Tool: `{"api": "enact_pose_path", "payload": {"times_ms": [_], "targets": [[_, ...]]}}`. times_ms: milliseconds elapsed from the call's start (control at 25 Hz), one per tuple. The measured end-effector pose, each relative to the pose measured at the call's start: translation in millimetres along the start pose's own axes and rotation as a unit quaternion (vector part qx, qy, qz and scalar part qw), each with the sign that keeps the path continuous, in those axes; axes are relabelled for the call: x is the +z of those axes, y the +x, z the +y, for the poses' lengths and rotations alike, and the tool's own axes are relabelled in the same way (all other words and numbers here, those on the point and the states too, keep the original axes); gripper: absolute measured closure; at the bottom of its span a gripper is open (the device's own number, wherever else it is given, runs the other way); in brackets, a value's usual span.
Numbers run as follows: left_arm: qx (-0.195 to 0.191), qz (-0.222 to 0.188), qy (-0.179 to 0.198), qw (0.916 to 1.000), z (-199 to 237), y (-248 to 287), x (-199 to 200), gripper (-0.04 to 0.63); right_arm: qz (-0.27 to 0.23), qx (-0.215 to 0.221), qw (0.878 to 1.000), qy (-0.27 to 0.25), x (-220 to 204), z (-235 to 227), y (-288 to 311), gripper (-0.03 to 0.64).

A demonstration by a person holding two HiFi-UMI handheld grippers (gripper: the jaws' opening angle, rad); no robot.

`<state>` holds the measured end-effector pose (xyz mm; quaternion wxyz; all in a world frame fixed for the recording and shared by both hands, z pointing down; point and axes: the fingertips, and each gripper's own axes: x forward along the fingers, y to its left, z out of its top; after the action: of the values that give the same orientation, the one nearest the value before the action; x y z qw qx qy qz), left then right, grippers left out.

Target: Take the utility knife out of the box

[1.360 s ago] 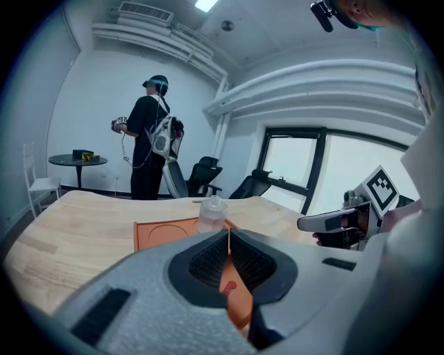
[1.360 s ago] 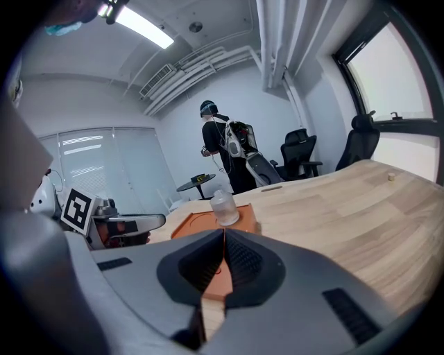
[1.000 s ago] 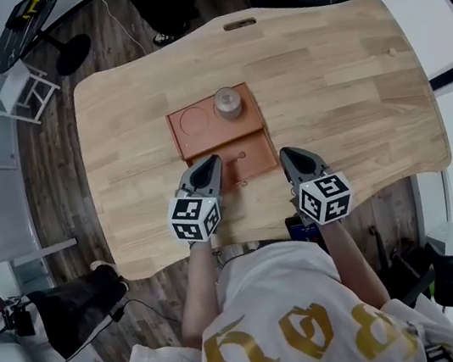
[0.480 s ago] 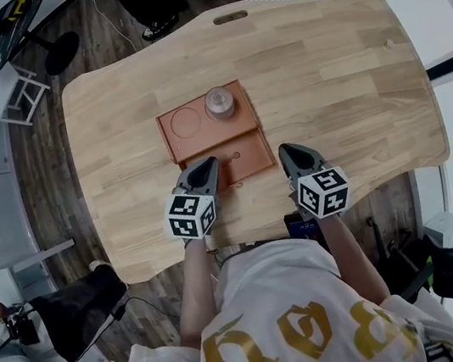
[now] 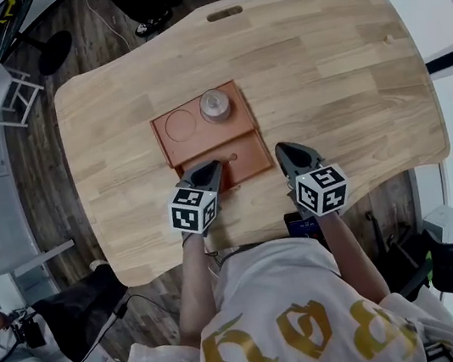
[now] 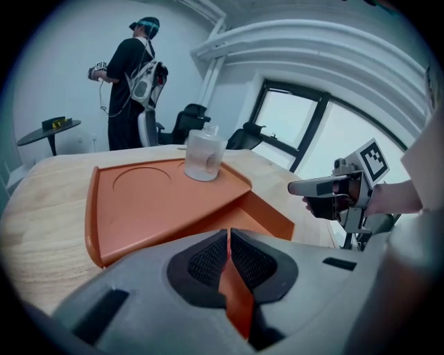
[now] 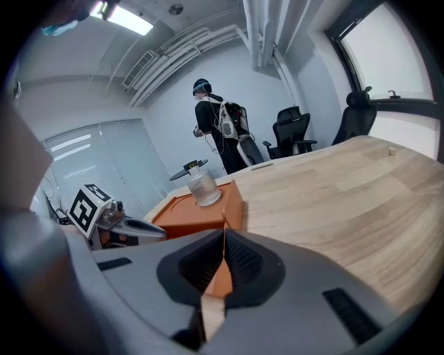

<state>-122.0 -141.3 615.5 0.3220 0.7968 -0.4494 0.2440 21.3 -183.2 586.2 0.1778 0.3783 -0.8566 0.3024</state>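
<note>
Plainly, the orange box (image 5: 203, 141) could be shoved along the tabletop (image 5: 332, 89), or the glass jar (image 5: 214, 105) on its raised half toppled, if the near compartment is entered carelessly. The left tongs (image 5: 207, 170) and right tongs (image 5: 284, 152) are both closed and empty. The utility knife is not clearly made out; a faint shape (image 5: 232, 157) between them may be it.

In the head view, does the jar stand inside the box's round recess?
No, the jar stands right of the empty round recess.
</note>
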Motion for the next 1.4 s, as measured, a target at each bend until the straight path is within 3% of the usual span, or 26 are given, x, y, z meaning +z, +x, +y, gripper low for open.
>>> {"api": "enact_pose_path", "payload": {"times_ms": [280,600,720,880,1080,1400], "targets": [[-0.011,0.069,0.069,0.9952,-10,22,-4,0.578,0.009,-0.006,1.0,0.009,-3,-13,3,0.604],[-0.017,0.122,0.11,0.9862,-12,42,-20,0.577,0.019,-0.014,1.0,0.019,-10,-26,4,0.604],[-0.014,0.141,0.124,0.9822,-10,48,-26,0.507,0.021,-0.011,1.0,0.02,-11,-29,5,0.604],[-0.009,0.169,0.156,0.973,-7,54,-34,0.495,0.026,-0.007,0.999,0.022,-12,-30,7,0.604],[0.007,0.178,0.194,0.9648,-7,56,-39,0.495,0.034,-0.007,0.999,0.026,-16,-35,7,0.604],[0.004,0.177,0.211,0.9613,-6,57,-39,0.497,0.036,-0.001,0.999,0.029,-15,-31,13,0.604]]}}
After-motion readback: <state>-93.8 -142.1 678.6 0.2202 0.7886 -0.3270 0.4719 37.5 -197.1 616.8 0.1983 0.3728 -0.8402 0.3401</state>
